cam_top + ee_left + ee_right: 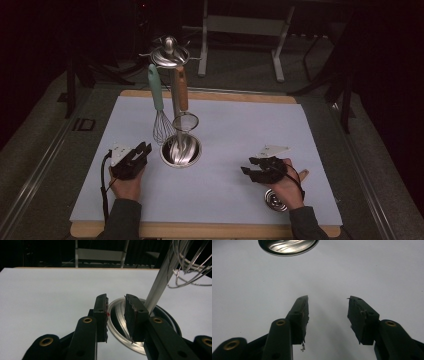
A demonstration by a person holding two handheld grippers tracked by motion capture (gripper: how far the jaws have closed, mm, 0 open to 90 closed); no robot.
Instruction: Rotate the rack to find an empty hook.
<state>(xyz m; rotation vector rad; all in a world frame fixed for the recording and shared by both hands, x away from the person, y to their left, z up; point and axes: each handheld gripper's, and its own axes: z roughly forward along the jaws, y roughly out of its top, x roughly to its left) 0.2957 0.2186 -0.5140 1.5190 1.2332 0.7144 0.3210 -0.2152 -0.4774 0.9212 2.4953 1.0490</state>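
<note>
A steel utensil stand [170, 52] rises on a pole [160, 280] from a round base [181, 151] on the white board [240, 130]. A teal-handled whisk [161, 127] and a wooden-handled strainer [185, 121] hang from its top. My left gripper [145, 149] sits just left of the base and points at it. Its jaws are open, and the base rim [115, 315] shows in the gap of the left gripper [116, 300]. My right gripper [247, 170] is at the front right, open over bare board. Nothing is between the jaws of the right gripper [328, 300], and the base [288, 246] lies ahead.
A steel utensil with a round bowl [276, 200] and a wooden handle tip [303, 175] lies on the board, partly under the right hand. The whisk wires [190, 267] hang close above the left gripper. A metal frame [240, 25] stands on the dark floor behind the table.
</note>
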